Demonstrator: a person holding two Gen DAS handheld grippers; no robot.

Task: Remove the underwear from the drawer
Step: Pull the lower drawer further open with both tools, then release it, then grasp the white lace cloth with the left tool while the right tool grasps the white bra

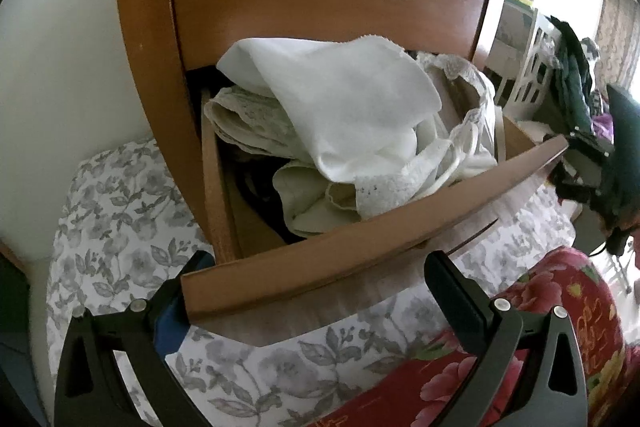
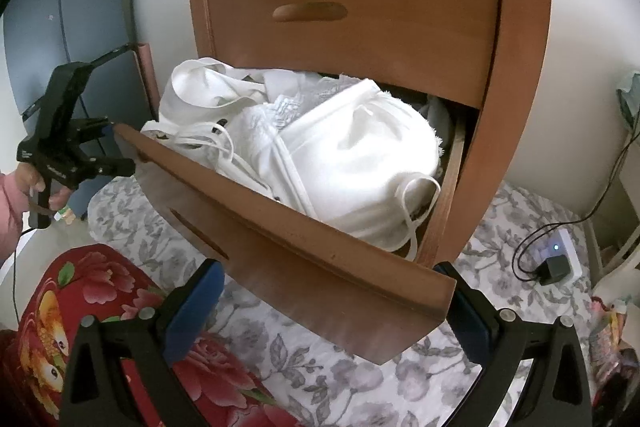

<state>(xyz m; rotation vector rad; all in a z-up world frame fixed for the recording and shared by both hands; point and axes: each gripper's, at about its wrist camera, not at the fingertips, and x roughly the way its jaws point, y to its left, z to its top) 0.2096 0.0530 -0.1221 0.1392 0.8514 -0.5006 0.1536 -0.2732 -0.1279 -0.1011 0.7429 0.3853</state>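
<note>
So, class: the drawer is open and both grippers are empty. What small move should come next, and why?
Probably lower the open right gripper over the drawer front onto the white underwear. The pile sits heaped above the rim, uncovered, and nothing is held yet.

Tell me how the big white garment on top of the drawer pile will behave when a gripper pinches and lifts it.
The white garment will probably go limp and drape, since it lies in soft folds. It looks light for its bulk. Its loose straps curl among the neighbouring laundry, so it may drag other pieces over the drawer front.
</note>
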